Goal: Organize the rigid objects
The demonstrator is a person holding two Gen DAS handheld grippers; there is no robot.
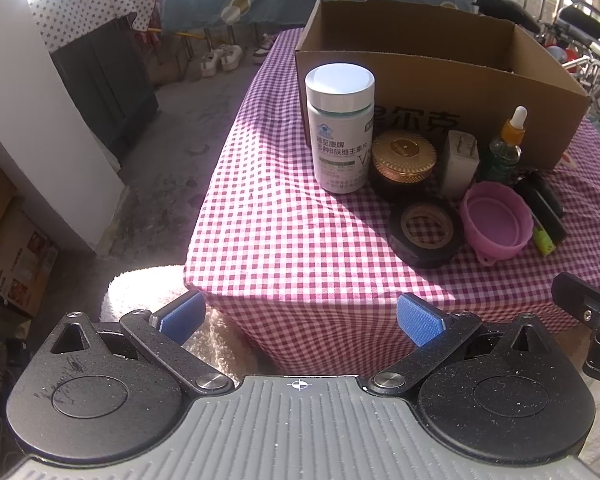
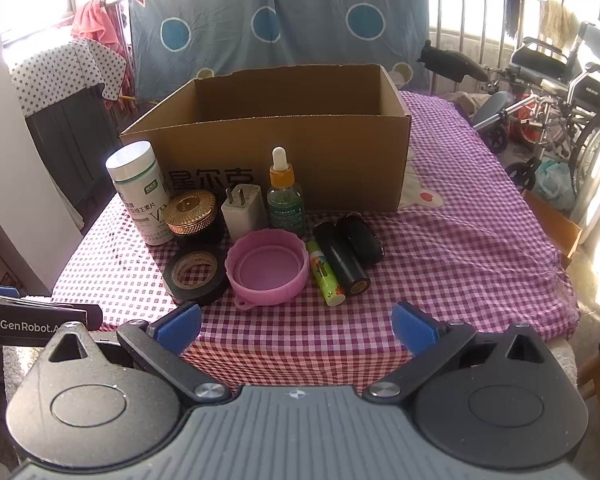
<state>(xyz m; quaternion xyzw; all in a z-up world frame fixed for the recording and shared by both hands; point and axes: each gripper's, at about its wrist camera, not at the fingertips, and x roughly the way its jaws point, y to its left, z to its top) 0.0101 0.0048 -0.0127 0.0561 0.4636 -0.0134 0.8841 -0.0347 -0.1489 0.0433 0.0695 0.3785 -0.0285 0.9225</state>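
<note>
An open cardboard box (image 2: 300,160) (image 1: 440,92) stands at the back of the checked table. In front of it are a white vitamin bottle (image 2: 140,192) (image 1: 340,128), a gold-lidded jar (image 2: 192,212) (image 1: 404,158), a white charger (image 2: 242,210) (image 1: 460,164), a dropper bottle (image 2: 285,196) (image 1: 506,148), a black tape roll (image 2: 196,276) (image 1: 424,232), a pink collapsible bowl (image 2: 266,268) (image 1: 496,224), a green tube (image 2: 326,280) and two black cylinders (image 2: 348,256). My left gripper (image 1: 300,320) and right gripper (image 2: 296,330) are open and empty, before the table's front edge.
The table wears a red-and-white checked cloth (image 2: 460,248) (image 1: 280,220). A wheelchair (image 2: 552,92) and railings stand at the right. A dark cabinet (image 1: 100,80) is at the left, cartons (image 1: 8,240) sit on the floor, and a fluffy white stool (image 1: 148,296) is below the table corner.
</note>
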